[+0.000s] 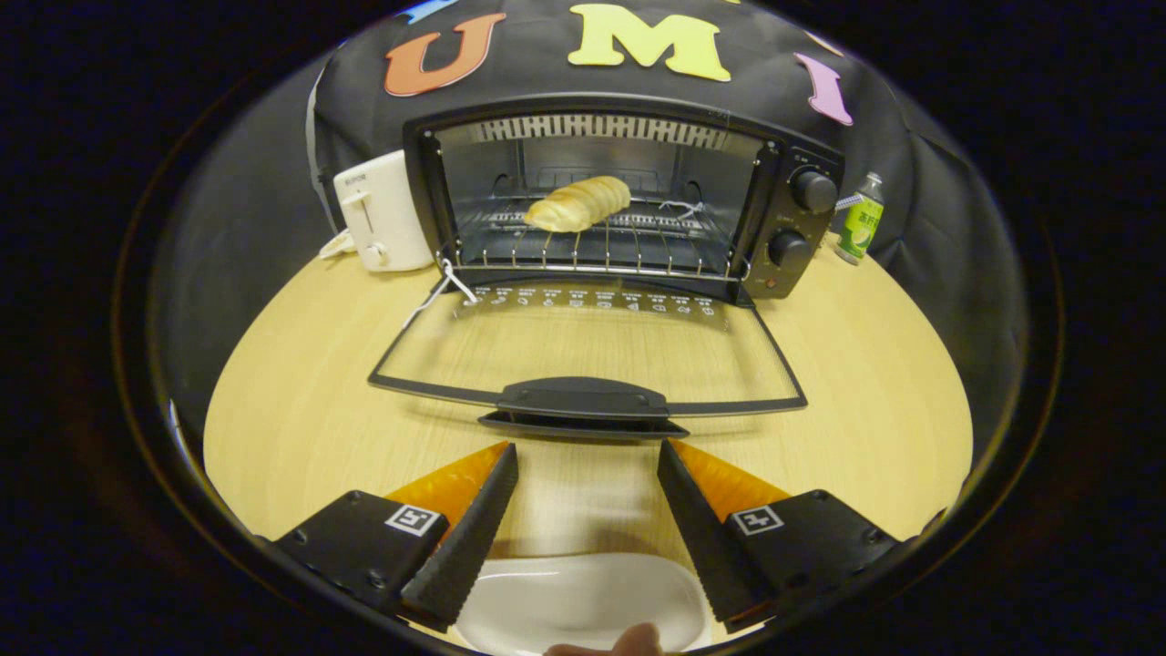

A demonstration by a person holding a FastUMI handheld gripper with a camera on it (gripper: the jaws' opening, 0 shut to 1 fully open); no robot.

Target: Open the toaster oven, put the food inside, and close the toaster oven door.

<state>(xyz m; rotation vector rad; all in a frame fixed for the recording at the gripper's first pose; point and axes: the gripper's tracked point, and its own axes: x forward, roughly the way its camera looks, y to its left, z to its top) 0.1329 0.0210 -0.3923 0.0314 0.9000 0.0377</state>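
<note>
Fingers of the gripper (588, 497) stand wide apart, holding nothing, above a white dish (583, 601) that lies empty below and between them; a fingertip (629, 642) of the person shows at its near rim. Just ahead of the tips, the door handle (583, 401) of the toaster oven (629, 196) juts toward them, the glass door (592, 342) dropped flat over the wooden table (301, 410). Beyond, the bread roll (578, 203) already rests on the wire rack (601, 246), well apart from the claw. Remaining step, by my reckoning: lift the door shut. Risks: a finger slipping off the handle so the door drops back, or a hard push shoving the oven against the white toaster (383, 214) beside it.
</note>
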